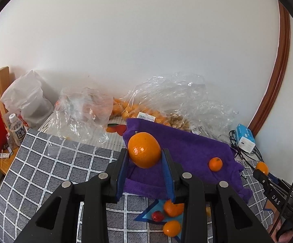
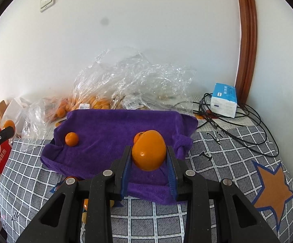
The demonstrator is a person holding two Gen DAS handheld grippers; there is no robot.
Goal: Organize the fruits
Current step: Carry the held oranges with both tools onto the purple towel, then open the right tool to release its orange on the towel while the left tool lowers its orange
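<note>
Each hand-held gripper grips an orange above the purple towel (image 2: 116,125): left hand-held gripper (image 1: 144,156) on one orange (image 1: 144,149), right hand-held gripper (image 2: 149,158) on another orange (image 2: 149,149). Keep both squeezes steady and carry them level.

two oranges raised above the purple towel, a third fruit resting on it.
one large orange (image 1: 144,149) sits clamped between blue pads; a second large orange (image 2: 149,150) is clamped likewise. a small mandarin (image 1: 215,164) lies alone on the purple towel (image 1: 187,141); more fruit (image 1: 172,208) lies below the towel's near edge.
</note>
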